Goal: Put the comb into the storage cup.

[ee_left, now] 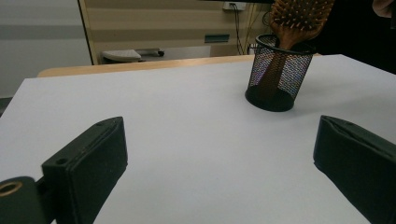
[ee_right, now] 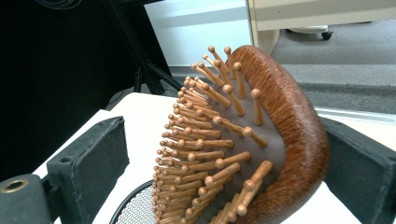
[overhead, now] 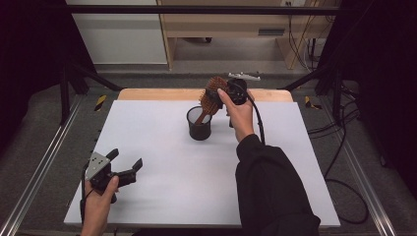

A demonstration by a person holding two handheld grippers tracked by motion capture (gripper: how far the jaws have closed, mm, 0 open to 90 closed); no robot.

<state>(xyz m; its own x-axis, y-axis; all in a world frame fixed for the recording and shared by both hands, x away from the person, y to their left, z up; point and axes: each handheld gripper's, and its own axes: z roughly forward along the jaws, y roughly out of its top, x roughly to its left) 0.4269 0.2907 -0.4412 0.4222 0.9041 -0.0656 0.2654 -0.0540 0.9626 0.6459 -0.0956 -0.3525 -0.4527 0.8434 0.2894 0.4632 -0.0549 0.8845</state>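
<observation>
The right gripper (overhead: 223,96), jaws spread, straddles the brush (overhead: 210,96) standing in the cup (overhead: 199,129). The left gripper (overhead: 125,164) rests spread, near left.

Reddish-brown wooden hairbrush (ee_right: 261,140), pins same wood tone with rounded tips, grey-brown pad under them. Black wire-mesh cup (ee_left: 279,72), fine grid pattern, solid black rim and base. White desk (overhead: 162,147), light wood strip along far edge. Left tool (overhead: 129,167) black with grey plate; right tool (ee_right: 224,154) black pads, brass-coloured screw. Black sleeve (overhead: 270,187).
</observation>
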